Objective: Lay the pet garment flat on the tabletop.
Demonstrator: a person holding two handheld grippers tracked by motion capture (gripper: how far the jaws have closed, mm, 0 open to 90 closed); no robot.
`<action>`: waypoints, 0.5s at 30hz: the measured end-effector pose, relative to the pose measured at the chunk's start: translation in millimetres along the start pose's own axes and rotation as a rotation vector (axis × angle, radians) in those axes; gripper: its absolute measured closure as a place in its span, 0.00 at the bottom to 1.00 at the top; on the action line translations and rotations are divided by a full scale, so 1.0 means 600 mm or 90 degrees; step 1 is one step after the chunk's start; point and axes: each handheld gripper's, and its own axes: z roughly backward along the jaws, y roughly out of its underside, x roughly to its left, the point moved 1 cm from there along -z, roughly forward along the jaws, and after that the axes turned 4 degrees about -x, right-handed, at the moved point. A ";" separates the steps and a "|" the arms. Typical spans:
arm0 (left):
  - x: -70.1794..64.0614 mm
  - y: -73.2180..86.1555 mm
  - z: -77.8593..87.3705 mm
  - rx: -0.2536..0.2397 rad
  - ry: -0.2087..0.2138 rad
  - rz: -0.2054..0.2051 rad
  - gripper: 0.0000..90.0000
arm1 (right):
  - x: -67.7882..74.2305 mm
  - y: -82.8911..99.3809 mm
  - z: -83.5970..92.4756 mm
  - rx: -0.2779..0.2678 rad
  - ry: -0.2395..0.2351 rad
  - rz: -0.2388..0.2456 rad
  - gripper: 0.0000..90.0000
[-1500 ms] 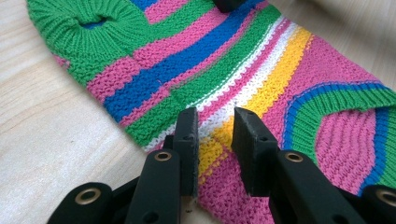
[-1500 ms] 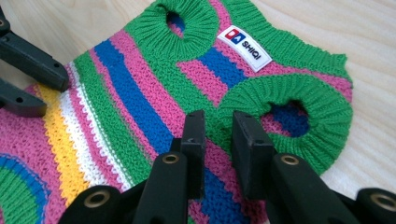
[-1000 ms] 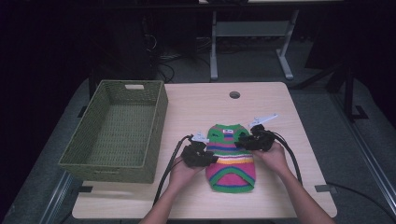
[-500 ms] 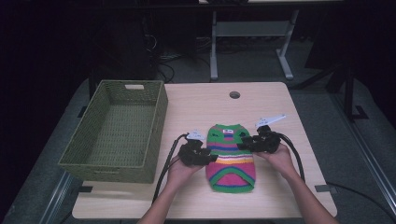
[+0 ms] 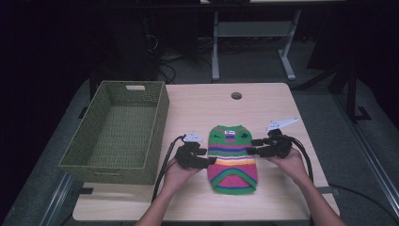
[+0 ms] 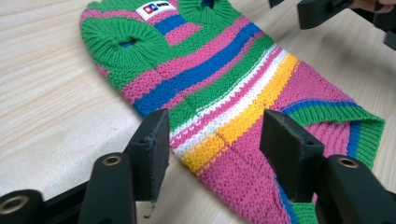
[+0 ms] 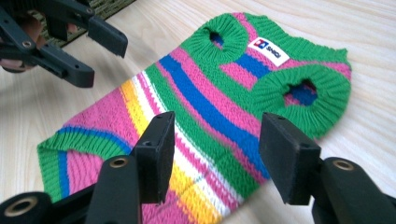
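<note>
**Both grippers released at the flanks of the striped sweater**

Left gripper (image 5: 212,160) sits at the sweater's left edge in your high view, jaws parted and just now widening, pads off the knit. From its own camera you see the two black pads (image 6: 154,148) standing clear above the table, the yellow and white stripes between them but untouched. Nothing is gripped.

Your right gripper (image 5: 251,146) mirrors it on the opposite flank, also let go, jaws likewise just opened further. Its own view shows the pads (image 7: 286,156) hovering over the blue and pink bands near one arm opening, no contact that you can see.

Small knitted pet sweater (image 5: 232,156) lies flat on the wooden table (image 5: 268,106), between your two hands, collar end pointing away from you, green hem nearest you. Stripes run green, pink, blue, white, yellow. A white label (image 7: 268,50) sits at the collar, between the two ribbed green arm openings.

Green woven basket (image 5: 151,126) stands just beside the left gripper, to its left, apart from the sweater. A round cable hole (image 5: 236,95) shows in the tabletop beyond the collar.
</note>
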 end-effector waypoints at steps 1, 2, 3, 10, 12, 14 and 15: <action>-0.001 0.000 0.002 0.001 -0.002 -0.003 0.43 | 0.001 0.002 0.003 0.001 0.004 0.005 0.47; -0.001 0.000 0.002 0.001 -0.002 -0.003 0.42 | 0.002 0.004 0.005 0.004 0.005 0.003 0.46; -0.005 -0.001 0.006 0.001 -0.002 -0.009 0.42 | 0.004 0.006 0.007 0.006 0.002 0.003 0.46; -0.012 0.004 0.017 -0.005 0.001 -0.013 0.40 | 0.007 0.020 0.022 0.009 0.002 0.008 0.45; -0.012 0.008 0.020 -0.003 0.000 -0.014 0.40 | 0.008 0.024 0.026 0.013 0.002 0.004 0.44; -0.012 0.012 0.025 -0.005 -0.001 -0.013 0.39 | 0.008 0.027 0.029 0.022 0.004 0.002 0.43; -0.012 0.014 0.027 -0.007 -0.002 -0.013 0.38 | 0.009 0.030 0.031 0.019 0.005 0.007 0.43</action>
